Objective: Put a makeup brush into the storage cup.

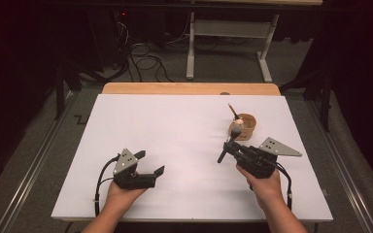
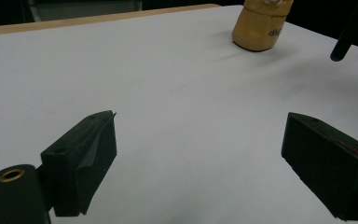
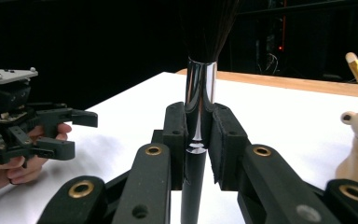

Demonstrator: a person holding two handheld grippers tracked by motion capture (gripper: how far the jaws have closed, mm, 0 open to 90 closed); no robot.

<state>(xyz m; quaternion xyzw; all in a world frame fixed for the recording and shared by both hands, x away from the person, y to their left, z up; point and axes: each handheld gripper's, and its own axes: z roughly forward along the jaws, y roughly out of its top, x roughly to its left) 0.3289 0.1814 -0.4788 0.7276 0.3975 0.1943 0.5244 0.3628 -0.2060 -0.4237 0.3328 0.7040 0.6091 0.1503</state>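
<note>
While its jaws clamp a makeup brush (image 3: 199, 107) by the chrome ferrule, the right gripper (image 1: 234, 148) holds it upright, bristles up, near the wooden cup (image 1: 247, 126). The left gripper (image 1: 151, 164) gapes wide, holding nothing.

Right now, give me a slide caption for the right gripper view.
Right gripper clamps a black chrome-ferruled brush upright, open left gripper beyond.

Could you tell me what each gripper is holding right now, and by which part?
The right gripper clamps a makeup brush at its silver ferrule; the left gripper stands open, holding nothing.
</note>
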